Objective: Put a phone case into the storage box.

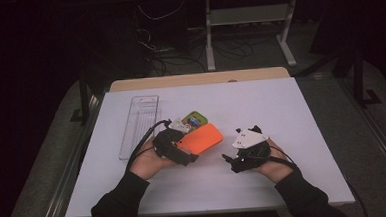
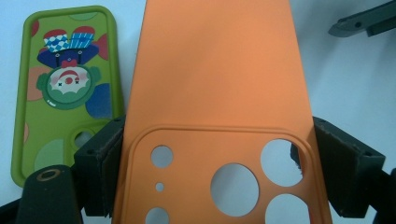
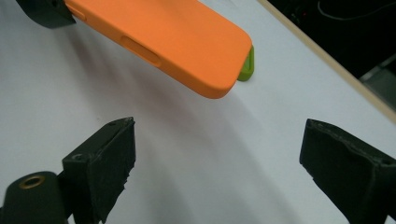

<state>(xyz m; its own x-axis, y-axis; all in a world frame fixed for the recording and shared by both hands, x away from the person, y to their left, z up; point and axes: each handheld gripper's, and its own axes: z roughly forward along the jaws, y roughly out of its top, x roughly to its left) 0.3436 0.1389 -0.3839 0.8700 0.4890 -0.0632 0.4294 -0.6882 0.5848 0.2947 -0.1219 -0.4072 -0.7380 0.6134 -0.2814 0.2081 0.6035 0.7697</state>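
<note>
- Two phone cases lie near the middle of the white tabletop, and we take the smooth orange phone case as our landmark.
- Farthest left of the orange case, well apart from it, we see a long clear plastic tray lying flat on the table.
- Just left of the orange case we hold the left gripper; in the left gripper view its black jaws press on both long edges of the case at the end with the round camera holes, so it grips the case firmly.
- Beside the orange case, on its far side, rests a green phone case printed with a cartoon clown; the orange one partly overlaps it in the high view.
- In the right gripper view the orange case casts a shadow on the table below it, and a sliver of the green one peeks from behind.
- Right of the orange case, near but apart, our right gripper points toward it, jaws spread wide with nothing between them.
</note>
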